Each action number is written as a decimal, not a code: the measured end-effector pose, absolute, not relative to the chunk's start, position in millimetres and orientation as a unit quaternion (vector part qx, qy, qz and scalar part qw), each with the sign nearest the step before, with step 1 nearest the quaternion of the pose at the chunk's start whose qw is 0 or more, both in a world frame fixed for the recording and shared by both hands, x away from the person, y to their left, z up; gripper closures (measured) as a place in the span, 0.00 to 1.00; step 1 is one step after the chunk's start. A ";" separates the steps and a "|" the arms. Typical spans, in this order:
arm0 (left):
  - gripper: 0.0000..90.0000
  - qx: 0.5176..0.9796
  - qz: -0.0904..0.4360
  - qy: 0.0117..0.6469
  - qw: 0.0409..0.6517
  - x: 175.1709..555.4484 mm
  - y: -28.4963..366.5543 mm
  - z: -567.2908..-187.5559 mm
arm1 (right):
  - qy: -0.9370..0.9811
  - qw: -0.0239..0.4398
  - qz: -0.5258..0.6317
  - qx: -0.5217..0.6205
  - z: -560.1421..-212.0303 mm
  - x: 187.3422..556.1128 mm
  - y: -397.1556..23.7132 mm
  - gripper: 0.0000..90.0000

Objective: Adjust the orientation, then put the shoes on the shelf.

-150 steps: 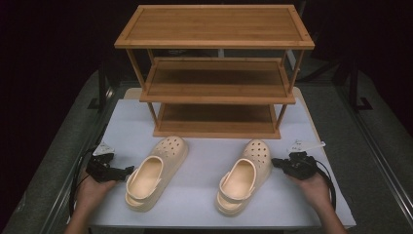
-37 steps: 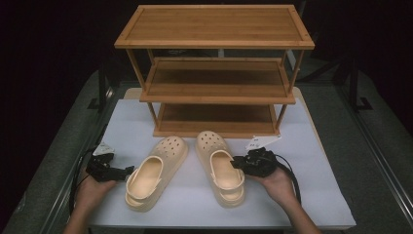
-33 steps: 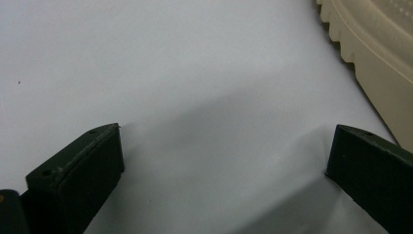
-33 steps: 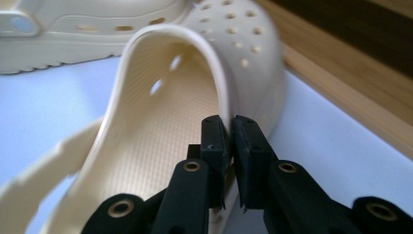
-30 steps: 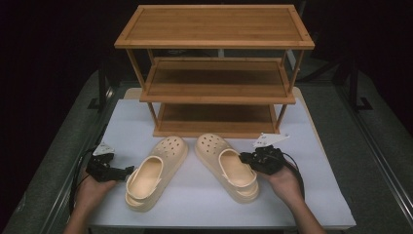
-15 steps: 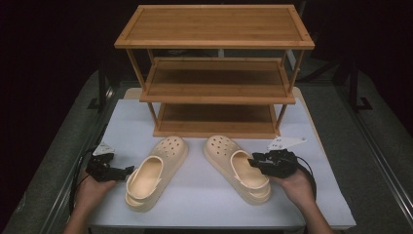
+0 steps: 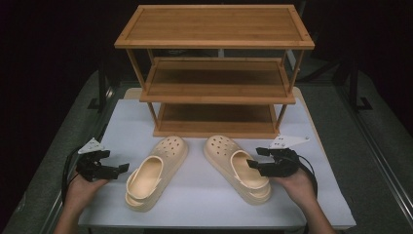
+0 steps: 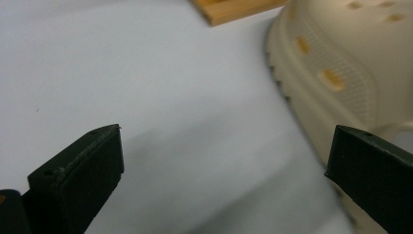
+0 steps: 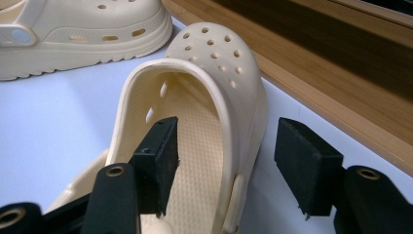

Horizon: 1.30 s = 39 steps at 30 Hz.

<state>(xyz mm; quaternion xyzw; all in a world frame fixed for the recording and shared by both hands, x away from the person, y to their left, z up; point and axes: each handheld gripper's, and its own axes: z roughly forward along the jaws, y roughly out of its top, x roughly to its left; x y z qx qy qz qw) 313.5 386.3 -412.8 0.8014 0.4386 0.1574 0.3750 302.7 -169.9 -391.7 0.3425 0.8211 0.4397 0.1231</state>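
Two cream clogs lie on the white table, toes toward the shelf. The left clog (image 7: 156, 170) angles up to the right, and the right clog (image 7: 234, 165) angles up to the left. My right gripper (image 7: 252, 163) stands open astride the right clog's outer side wall. In the right gripper view one jaw is inside the right clog (image 9: 219, 53) and the other outside, with a gap to the wall; the gripper (image 9: 226, 156) holds nothing. My left gripper (image 7: 122, 168) rests open just left of the left clog (image 8: 341, 58), its jaws (image 8: 224, 165) wide over bare table.
A three-tier bamboo shelf (image 7: 214, 83) stands behind the clogs, all tiers bare; its bottom board (image 9: 341, 63) runs close beyond the right clog's toe. The other clog (image 9: 83, 24) lies farther off. The white table top (image 7: 195, 200) ends at a front edge near the hands.
The right gripper swung the right clog round so its toe points up-left, then slid it back to the right. Its jaws now stand apart. The left hand and left clog stayed put.
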 end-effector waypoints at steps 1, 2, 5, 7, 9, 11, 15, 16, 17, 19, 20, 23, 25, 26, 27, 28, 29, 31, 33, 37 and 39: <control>0.00 0.802 0.156 0.434 0.380 312.2 384.5 -409.7 | 0.821 0.123 0.440 0.343 -391.6 302.7 -169.9 0.45; 0.00 0.802 0.156 0.434 0.380 312.2 384.5 -409.7 | 0.821 0.123 0.441 0.342 -391.5 302.8 -169.9 0.45; 0.00 0.803 0.148 0.418 0.397 306.1 376.4 -396.3 | 0.821 0.125 0.441 0.342 -391.0 303.0 -170.2 0.45; 0.00 0.804 0.150 0.413 0.400 304.4 374.5 -392.7 | 0.820 0.126 0.441 0.342 -390.8 302.9 -170.1 0.45; 0.00 0.808 0.153 0.399 0.405 299.7 368.0 -383.4 | 0.820 0.126 0.441 0.342 -390.3 302.5 -169.2 0.45; 0.01 0.810 0.154 0.389 0.411 297.5 363.5 -379.6 | 0.820 0.125 0.441 0.342 -390.3 302.6 -168.7 0.45; 0.08 0.813 0.145 0.372 0.423 296.2 351.4 -376.6 | 0.821 0.125 0.440 0.341 -391.1 303.6 -168.1 0.45; 0.10 0.817 0.143 0.364 0.424 296.3 347.9 -376.6 | 0.821 0.125 0.440 0.341 -391.2 303.6 -167.8 0.45; 0.15 0.821 0.142 0.357 0.423 296.6 344.3 -376.8 | 0.822 0.125 0.439 0.341 -391.3 303.5 -167.4 0.45; 0.16 0.821 0.141 0.355 0.424 296.9 340.3 -377.2 | 0.823 0.125 0.438 0.339 -391.4 303.3 -166.6 0.45; 0.17 0.825 0.134 0.348 0.424 298.3 333.6 -378.0 | 0.823 0.125 0.438 0.338 -391.4 303.4 -166.4 0.45; 0.27 0.829 0.128 0.338 0.426 299.8 324.9 -379.6 | 0.824 0.124 0.438 0.338 -391.2 304.6 -166.0 0.45; 0.33 0.831 0.130 0.337 0.423 300.9 319.9 -381.1 | 0.824 0.124 0.438 0.336 -390.8 306.2 -165.5 0.46; 0.36 0.831 0.130 0.337 0.423 300.9 319.9 -381.1 | 0.824 0.124 0.438 0.336 -390.8 306.2 -165.5 0.46; 0.40 0.834 0.131 0.333 0.419 302.5 315.9 -382.2 | 0.824 0.121 0.439 0.335 -390.0 308.5 -163.9 0.46; 0.42 0.836 0.130 0.332 0.418 303.3 313.8 -382.9 | 0.825 0.119 0.440 0.334 -389.3 309.8 -162.9 0.47; 0.44 0.838 0.130 0.330 0.415 303.8 311.9 -383.4 | 0.826 0.118 0.440 0.331 -388.7 311.2 -161.9 0.48; 0.50 0.842 0.130 0.326 0.409 304.8 309.1 -384.1 | 0.827 0.114 0.442 0.328 -388.0 313.6 -158.8 0.50; 0.56 0.844 0.130 0.326 0.406 304.9 307.4 -384.8 | 0.832 0.112 0.440 0.320 -387.8 315.8 -155.7 0.56; 0.66 0.843 0.134 0.328 0.405 305.3 308.0 -385.3 | 0.837 0.104 0.436 0.315 -390.8 320.3 -152.4 0.64; 0.69 0.842 0.134 0.332 0.403 306.5 309.3 -386.0 | 0.838 0.101 0.433 0.316 -392.8 322.4 -151.5 0.67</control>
